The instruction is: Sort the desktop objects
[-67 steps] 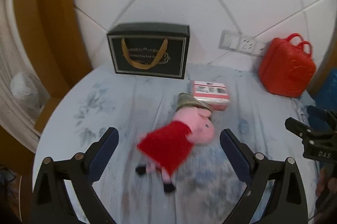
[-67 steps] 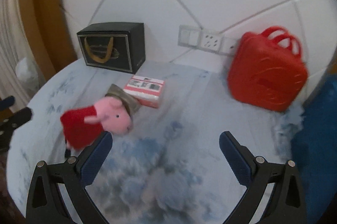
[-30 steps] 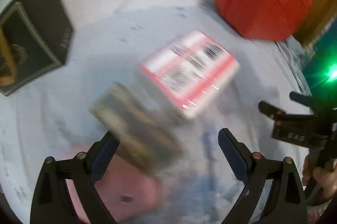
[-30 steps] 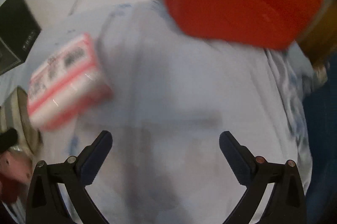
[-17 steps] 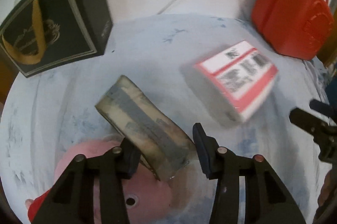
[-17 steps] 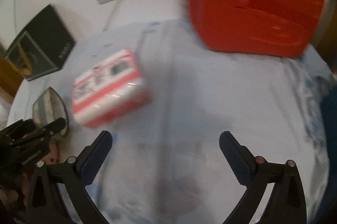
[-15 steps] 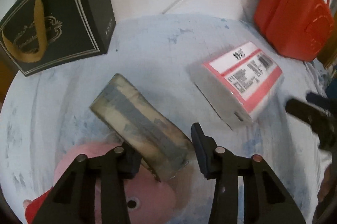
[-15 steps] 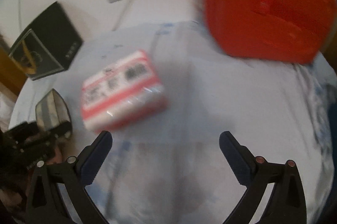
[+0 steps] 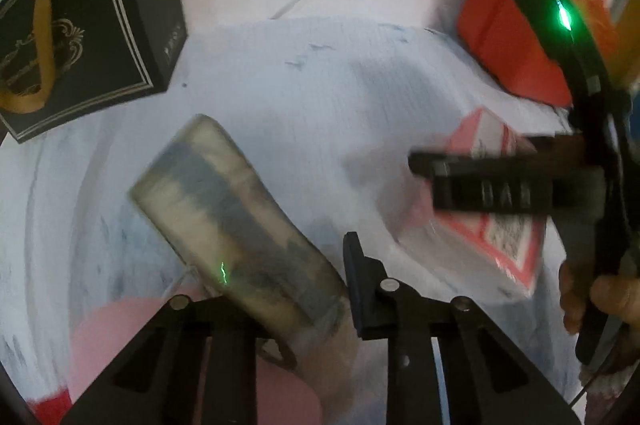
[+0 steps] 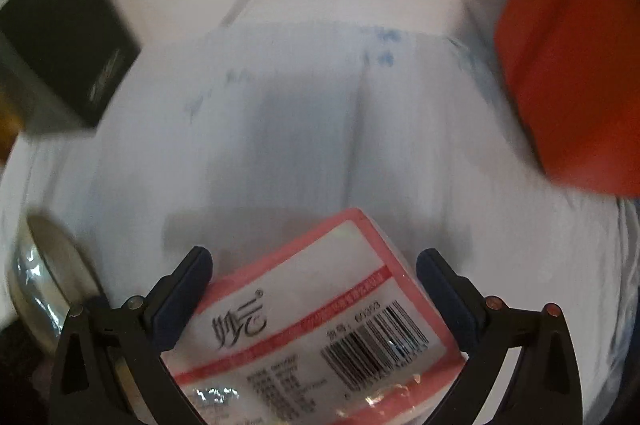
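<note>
Presently, the sorting stands at its opening stage: no item is seen placed in any container. The left gripper (image 9: 316, 289) has just been closing, and its jaws are now clamped on the near end of the grey-banded packet (image 9: 236, 221), which lies over the pink plush toy (image 9: 160, 357). The right gripper (image 10: 316, 289) stands wide, straddling the red-and-white tissue pack (image 10: 316, 321) on the pale tablecloth (image 10: 304, 113); its pads do not appear to press on it. The black gift box (image 9: 80, 25) and the red case (image 9: 520, 37) stand at the back near the wall. By my judgement, everything remains to be carried and set down.
</note>
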Demonstrator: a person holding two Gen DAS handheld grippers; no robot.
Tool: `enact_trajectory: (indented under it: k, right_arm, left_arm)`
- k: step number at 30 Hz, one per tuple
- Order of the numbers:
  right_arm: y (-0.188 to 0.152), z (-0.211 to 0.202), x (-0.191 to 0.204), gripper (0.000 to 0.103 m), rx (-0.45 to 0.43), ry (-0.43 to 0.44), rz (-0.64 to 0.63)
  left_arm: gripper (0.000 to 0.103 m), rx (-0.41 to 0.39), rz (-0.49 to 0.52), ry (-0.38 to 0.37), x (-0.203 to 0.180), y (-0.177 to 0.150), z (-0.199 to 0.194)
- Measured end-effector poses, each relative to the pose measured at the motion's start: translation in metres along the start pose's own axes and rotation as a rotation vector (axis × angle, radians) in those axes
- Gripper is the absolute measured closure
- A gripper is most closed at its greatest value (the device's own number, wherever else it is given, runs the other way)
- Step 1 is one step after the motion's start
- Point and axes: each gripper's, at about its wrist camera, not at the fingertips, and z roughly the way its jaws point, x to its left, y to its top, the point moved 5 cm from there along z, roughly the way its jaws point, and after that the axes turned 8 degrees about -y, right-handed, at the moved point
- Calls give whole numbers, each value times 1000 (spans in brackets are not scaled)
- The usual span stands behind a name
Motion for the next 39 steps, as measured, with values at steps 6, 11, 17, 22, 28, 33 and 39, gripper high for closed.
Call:
enact_trajectory:
  k: [6, 11, 17, 22, 28, 33, 39]
  right_arm:
    - [-114, -42, -38, 0, 39, 30, 79]
    - [-183, -87, -83, 0, 37, -15, 170]
    - [-226, -139, -116, 0, -2, -33, 203]
    - [-248, -144, -108, 0, 2, 5, 201]
    - [-262, -143, -97, 0, 12, 39, 168]
    - [-265, -144, -92, 0, 9, 51, 148]
    - [-268, -134, -87, 0, 32, 78, 155]
  left_arm:
    - [82, 61, 62, -122, -67, -57, -32]
    - [82, 161, 62, -149, -102, -121, -44]
    - [81, 176, 36, -119, -111, -172, -66]
    - [46, 114, 16, -21, -104, -180, -98]
    - [29, 17, -20, -40, -111, -175, -128]
    - [29, 0, -79, 39, -87, -178, -137]
    - [29, 29, -168, 54, -65, -191, -127]
